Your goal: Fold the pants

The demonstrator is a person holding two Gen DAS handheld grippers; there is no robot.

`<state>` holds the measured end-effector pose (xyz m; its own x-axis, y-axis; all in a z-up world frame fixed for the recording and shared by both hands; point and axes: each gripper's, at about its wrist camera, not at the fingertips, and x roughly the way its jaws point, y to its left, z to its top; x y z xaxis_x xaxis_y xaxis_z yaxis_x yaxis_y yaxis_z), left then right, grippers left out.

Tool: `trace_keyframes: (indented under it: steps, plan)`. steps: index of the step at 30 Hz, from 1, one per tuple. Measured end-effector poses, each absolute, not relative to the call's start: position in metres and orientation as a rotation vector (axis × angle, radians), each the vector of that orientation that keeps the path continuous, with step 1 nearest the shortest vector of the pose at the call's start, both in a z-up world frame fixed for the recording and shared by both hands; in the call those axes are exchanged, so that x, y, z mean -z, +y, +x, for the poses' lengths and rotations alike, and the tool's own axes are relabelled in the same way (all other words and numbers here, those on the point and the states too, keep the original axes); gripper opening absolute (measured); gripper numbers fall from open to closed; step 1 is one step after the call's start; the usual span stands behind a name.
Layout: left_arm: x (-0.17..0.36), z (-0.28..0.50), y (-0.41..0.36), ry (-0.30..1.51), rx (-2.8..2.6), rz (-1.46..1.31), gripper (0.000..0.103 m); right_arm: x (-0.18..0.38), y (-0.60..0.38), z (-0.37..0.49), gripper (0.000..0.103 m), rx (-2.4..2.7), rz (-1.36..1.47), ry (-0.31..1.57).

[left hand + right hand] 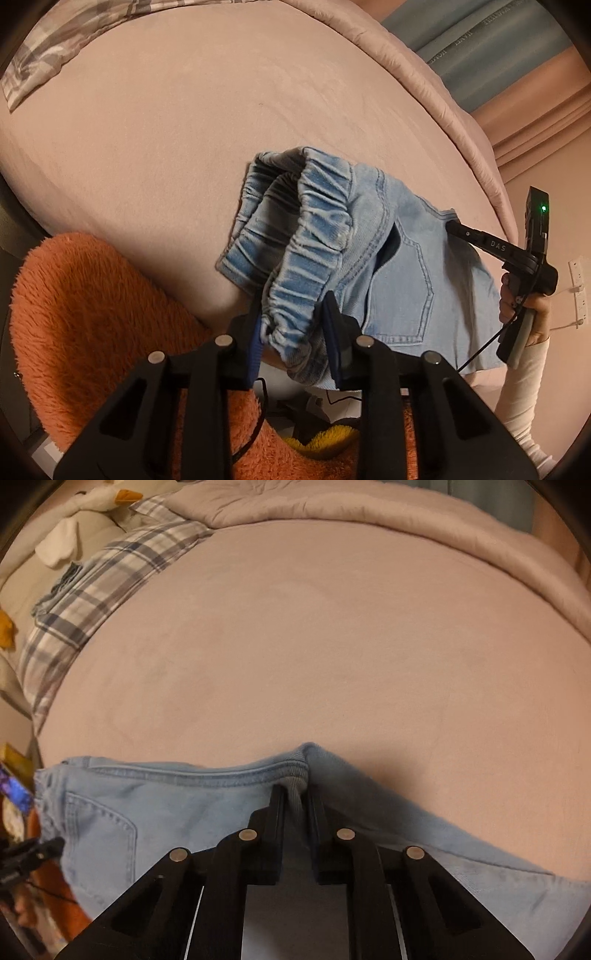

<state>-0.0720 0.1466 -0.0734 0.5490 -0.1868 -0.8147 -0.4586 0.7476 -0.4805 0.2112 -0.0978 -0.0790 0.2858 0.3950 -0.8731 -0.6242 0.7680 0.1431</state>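
Light blue denim pants (406, 266) hang over the near edge of a pink bed (166, 147). My left gripper (295, 325) is shut on the bunched elastic waistband (314, 236) and holds it up. In the left wrist view my right gripper (448, 226) reaches in from the right onto the pants. In the right wrist view my right gripper (295, 794) is shut on the crotch seam fold of the pants (166, 805), just above the bed sheet (314, 646). A back pocket (103, 823) faces up at the left.
An orange fluffy seat (92, 314) stands below the bed at the left. A plaid pillow (92, 598) and a stuffed goose (92, 498) lie at the bed's far left. A rolled pink quilt (369, 506) runs along the far side.
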Motion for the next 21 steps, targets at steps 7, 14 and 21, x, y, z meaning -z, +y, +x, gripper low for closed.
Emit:
trace_keyframes:
  steps: [7,14,21]
  plan:
    - [0.073,-0.069,0.138,1.009,-0.205,-0.686,0.029,0.069,-0.1,0.212,0.008,-0.654,-0.2,1.031]
    - [0.073,-0.068,0.136,1.013,-0.213,-0.711,0.031,0.086,-0.097,0.215,0.008,-0.612,-0.23,1.044]
    - [0.035,-0.081,0.134,0.901,-0.271,-0.635,0.06,0.068,-0.128,0.204,0.035,-0.55,-0.17,1.002]
